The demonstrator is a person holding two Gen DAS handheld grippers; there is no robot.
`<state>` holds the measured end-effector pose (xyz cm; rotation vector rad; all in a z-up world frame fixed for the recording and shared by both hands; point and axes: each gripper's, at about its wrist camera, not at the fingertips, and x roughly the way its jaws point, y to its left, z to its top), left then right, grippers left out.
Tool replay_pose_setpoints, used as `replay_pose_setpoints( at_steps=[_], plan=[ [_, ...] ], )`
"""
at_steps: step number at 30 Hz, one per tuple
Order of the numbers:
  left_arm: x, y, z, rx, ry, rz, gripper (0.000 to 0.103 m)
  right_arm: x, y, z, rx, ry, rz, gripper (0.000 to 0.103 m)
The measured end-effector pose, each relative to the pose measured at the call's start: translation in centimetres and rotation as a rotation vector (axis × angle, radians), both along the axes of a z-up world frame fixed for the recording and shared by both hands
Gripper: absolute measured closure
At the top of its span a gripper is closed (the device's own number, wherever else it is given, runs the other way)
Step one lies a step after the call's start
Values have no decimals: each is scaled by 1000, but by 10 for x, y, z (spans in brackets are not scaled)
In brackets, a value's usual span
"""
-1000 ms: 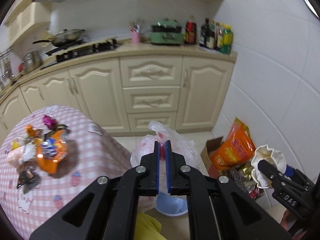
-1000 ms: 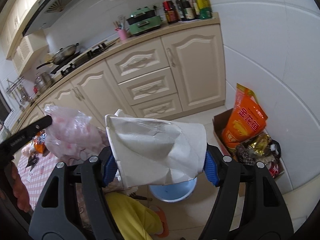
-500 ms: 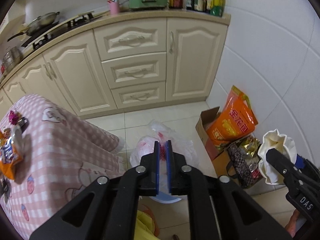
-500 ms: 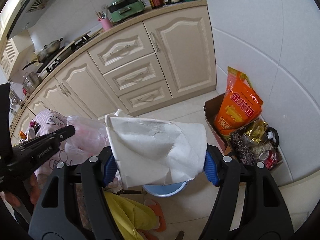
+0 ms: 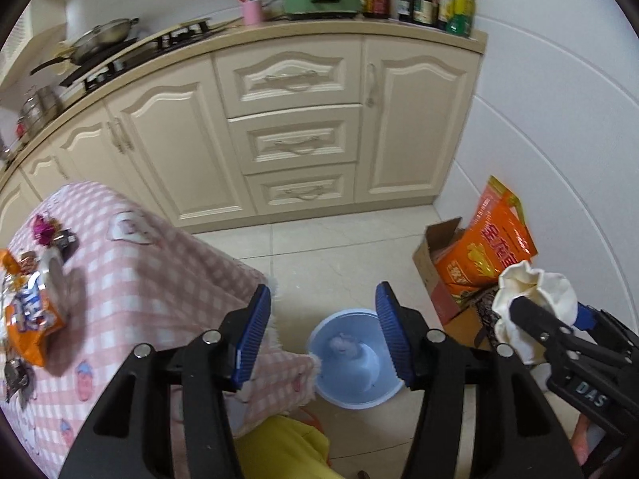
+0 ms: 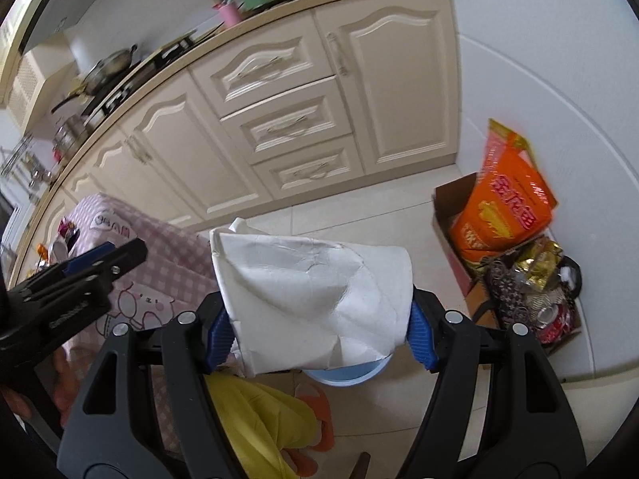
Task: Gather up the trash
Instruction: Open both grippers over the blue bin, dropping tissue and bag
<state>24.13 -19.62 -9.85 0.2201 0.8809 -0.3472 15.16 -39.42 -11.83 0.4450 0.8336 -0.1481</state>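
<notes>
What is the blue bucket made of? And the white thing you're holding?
The bucket looks like smooth plastic: even pale blue, with a slight sheen. The white thing looks like paper, maybe a crumpled napkin or bag: matte, with sharp creases and folds.

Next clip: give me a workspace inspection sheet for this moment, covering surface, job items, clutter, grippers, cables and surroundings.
Surface: table under a pink checked tablecloth; pale tiled floor.
Job's things: blue bin on the floor with a pale pink lump inside; crumpled white paper held above it.
Clutter: orange snack bag and small wrappers on the table; cardboard box holding an orange sack by the wall.
Grippers: left gripper open, nothing between its pads; right gripper shut on the white paper.
Cables: nothing seen.
Surroundings: cream kitchen cabinets, wok on the gas hob, green cooker, bottles on the counter.
</notes>
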Motion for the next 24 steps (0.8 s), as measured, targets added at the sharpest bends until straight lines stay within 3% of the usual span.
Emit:
replay_pose_setpoints(
  at_steps=[6,24],
  plan=[
    [0,28,11,-7,-16,55,49,21,19,3,5,-4,55,21],
    [-24,60,29,-26,-60,97,49,1,46,33,-45,-53,97,21]
  ],
)
